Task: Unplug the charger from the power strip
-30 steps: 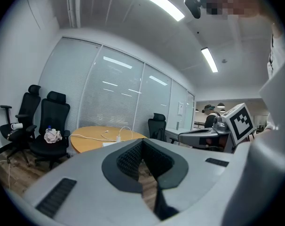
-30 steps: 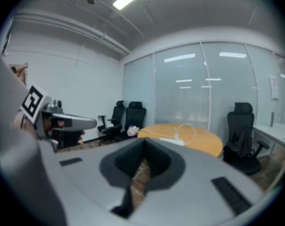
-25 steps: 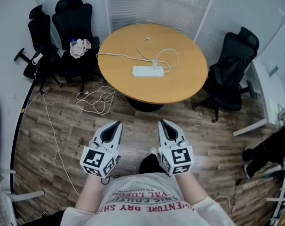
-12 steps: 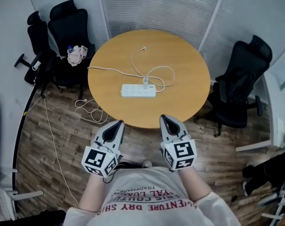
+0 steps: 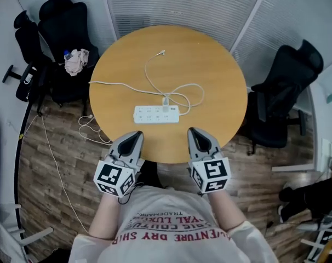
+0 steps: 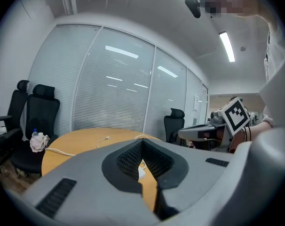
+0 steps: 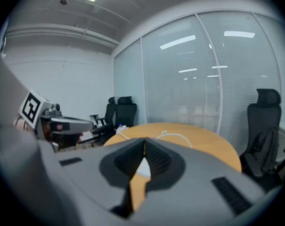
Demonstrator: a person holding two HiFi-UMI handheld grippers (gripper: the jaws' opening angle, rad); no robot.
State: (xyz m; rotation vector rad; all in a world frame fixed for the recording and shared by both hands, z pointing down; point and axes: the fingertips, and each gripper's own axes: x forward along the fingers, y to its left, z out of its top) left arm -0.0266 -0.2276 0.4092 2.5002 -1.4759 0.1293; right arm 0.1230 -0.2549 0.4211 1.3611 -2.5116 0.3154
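A white power strip [image 5: 156, 114] lies on the round wooden table [image 5: 221, 70], towards its near side. A small white charger [image 5: 165, 102] is plugged into the strip's far edge, and its thin white cable [image 5: 150, 75] loops across the tabletop. The strip's own cord [image 5: 114, 84] runs off the table's left edge. My left gripper [image 5: 135, 136] and right gripper [image 5: 192, 132] hover side by side over the table's near edge, both shut and empty, short of the strip. In the left gripper view the jaws [image 6: 142, 142] meet at the tips. The right gripper view shows the same [image 7: 144, 142].
Black office chairs stand at the left [image 5: 62, 26] and at the right [image 5: 281, 92] of the table. A crumpled cloth [image 5: 76, 62] and a bottle sit on the left chair. White cables [image 5: 89, 127] lie on the wooden floor. A glass wall with blinds [image 5: 177, 4] runs behind.
The person has walked up to the table. Both grippers, earlier over the floor, now reach the table's near edge, still shut. The strip lies much closer.
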